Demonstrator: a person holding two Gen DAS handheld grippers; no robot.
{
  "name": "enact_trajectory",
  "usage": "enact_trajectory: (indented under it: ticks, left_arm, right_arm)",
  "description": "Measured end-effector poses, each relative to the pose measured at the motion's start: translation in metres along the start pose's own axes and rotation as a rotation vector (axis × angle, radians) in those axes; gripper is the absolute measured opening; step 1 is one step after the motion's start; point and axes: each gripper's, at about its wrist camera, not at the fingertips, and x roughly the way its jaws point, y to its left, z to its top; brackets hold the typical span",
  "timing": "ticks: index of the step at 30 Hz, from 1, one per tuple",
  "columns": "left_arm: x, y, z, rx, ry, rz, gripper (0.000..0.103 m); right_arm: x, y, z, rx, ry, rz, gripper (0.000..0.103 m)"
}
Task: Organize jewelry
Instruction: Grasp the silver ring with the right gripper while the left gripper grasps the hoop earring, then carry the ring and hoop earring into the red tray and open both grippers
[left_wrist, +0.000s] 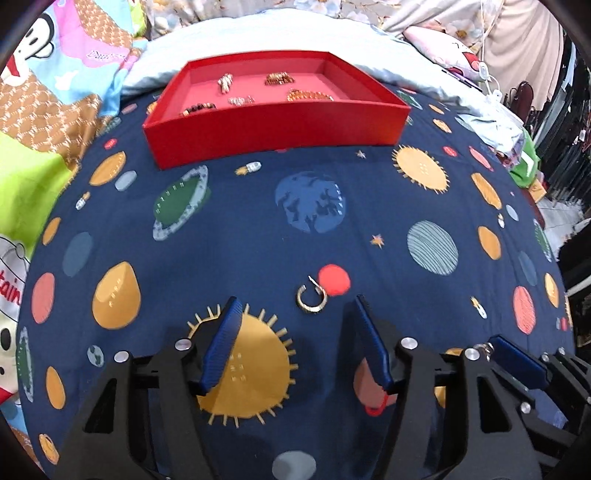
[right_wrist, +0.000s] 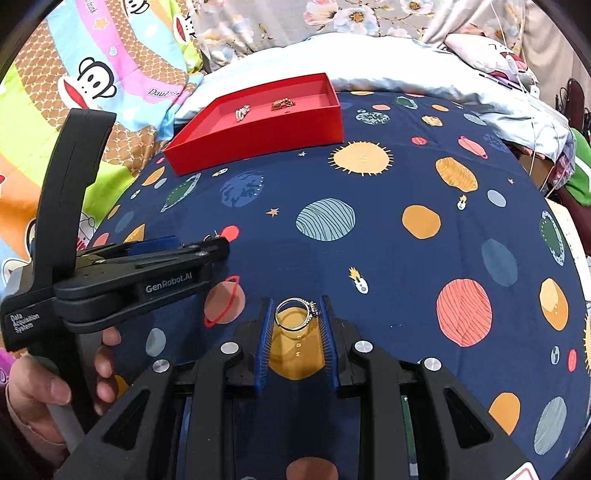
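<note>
While most of the jewelry already lies in the red tray (left_wrist: 273, 127) at the far side of the space-print sheet (left_wrist: 369, 206), two pieces are still outside it, so the step in hand looks like the pick-and-carry of the last items. The tray sits well apart from both grippers, and several bracelets and small pieces rest on its floor.

The left gripper (left_wrist: 295, 317) points down at the sheet with its jaws apart and nothing between them; a gold hoop earring (left_wrist: 311, 299) lies on the cloth just ahead of the gap, beside a red dot, untouched.

The right gripper (right_wrist: 297, 314) is closed on a silver ring (right_wrist: 295, 314), held upright between the blue pads above the sheet.

Next, I judge, the left jaws need to come forward and down to straddle the hoop before closing, squarely, since the thin hoop lies flat on soft cloth and could slip. The ring then wants carrying to the tray.
</note>
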Motion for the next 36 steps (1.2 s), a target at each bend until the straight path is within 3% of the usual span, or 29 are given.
enact_trajectory:
  ticks: [3, 5, 13, 25, 36]
  left_arm:
    - [0.001, -0.001, 0.001, 0.005, -0.007, 0.005, 0.05]
    - [0.001, -0.001, 0.001, 0.01, -0.01, 0.007, 0.04]
    - [0.0, -0.001, 0.002, 0.014, -0.005, -0.003, 0.016]
    - [-0.025, 0.009, -0.002, -0.002, -0.026, -0.036, 0.016]
    - [-0.056, 0.031, 0.0, -0.033, -0.076, -0.006, 0.016]
  right_arm:
    - [0.002, -0.003, 0.002, 0.012, 0.002, 0.003, 0.023]
    - [0.003, -0.004, 0.003, 0.019, 0.001, 0.008, 0.023]
    - [0.004, -0.003, 0.005, 0.014, -0.003, 0.015, 0.023]
    - [-0.012, 0.002, 0.01, 0.004, -0.038, 0.02, 0.023]
    - [-0.028, 0.021, 0.019, -0.031, -0.08, 0.032, 0.023]
